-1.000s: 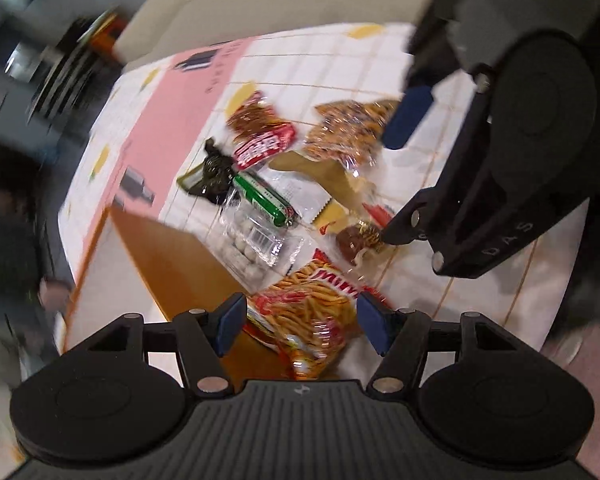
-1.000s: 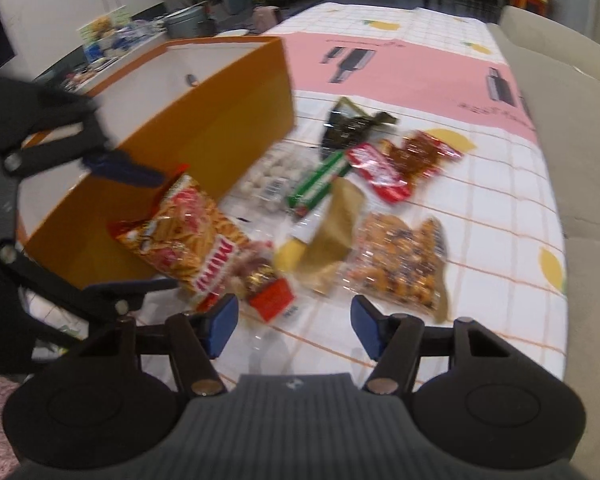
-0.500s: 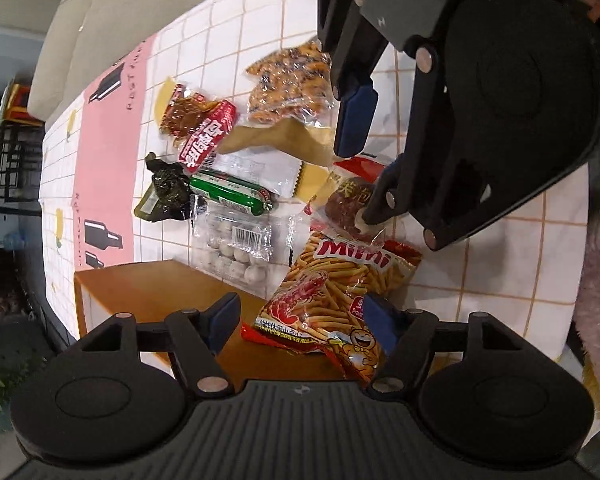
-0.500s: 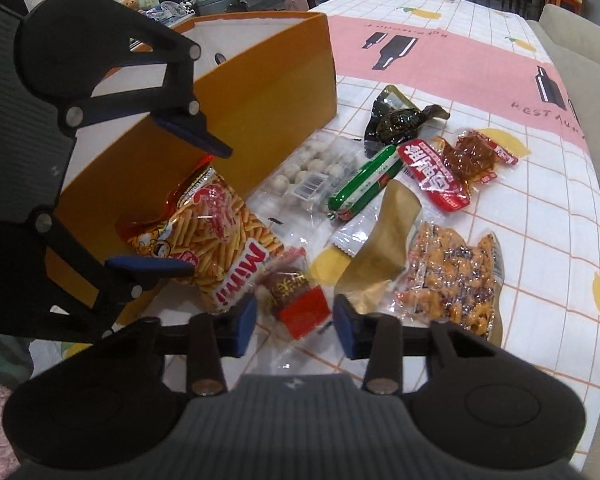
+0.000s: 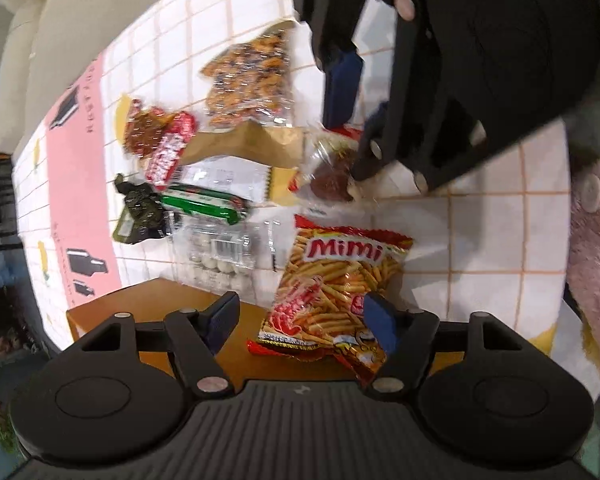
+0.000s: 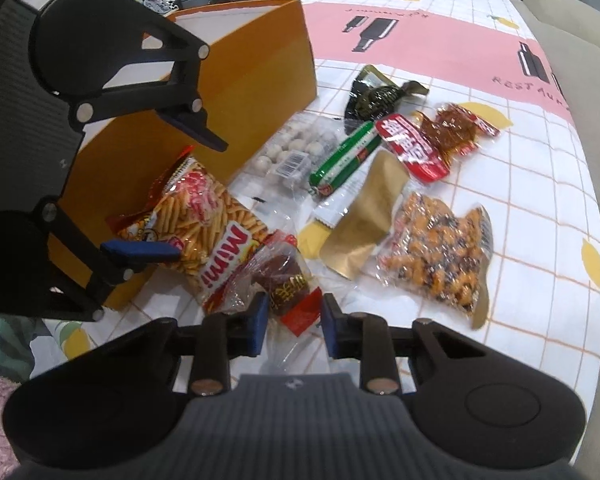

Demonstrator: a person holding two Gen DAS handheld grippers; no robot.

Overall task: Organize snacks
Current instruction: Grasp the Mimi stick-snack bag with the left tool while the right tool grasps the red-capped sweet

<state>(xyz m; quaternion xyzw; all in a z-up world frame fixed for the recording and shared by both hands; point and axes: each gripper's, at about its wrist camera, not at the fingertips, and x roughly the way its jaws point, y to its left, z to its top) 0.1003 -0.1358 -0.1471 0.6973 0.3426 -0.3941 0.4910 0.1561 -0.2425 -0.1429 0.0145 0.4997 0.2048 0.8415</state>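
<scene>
1. Right tongs [image 6: 292, 322] straddle the red-wrapped snack [image 6: 286, 284] on the desk [image 6: 540, 208], jaws narrowed but not clamped.
2. Left tongs [image 5: 300, 320] gape over the chips bag [image 5: 332, 284] beside the orange box [image 6: 260, 64].
3. Next, probably: pinch, lift, drop into box.

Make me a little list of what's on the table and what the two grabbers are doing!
box: orange box, open top, at the table's left side
chips: Mimi bag leaning on the box
left hand-held gripper: open, around the Mimi bag's lower end
right hand-held gripper: narrowed around the red-ended clear packet; contact unclear
other snacks: green stick, white balls pack, nut mix bag, gold pouch, dark packet
cloth: checked tablecloth with a pink band
</scene>
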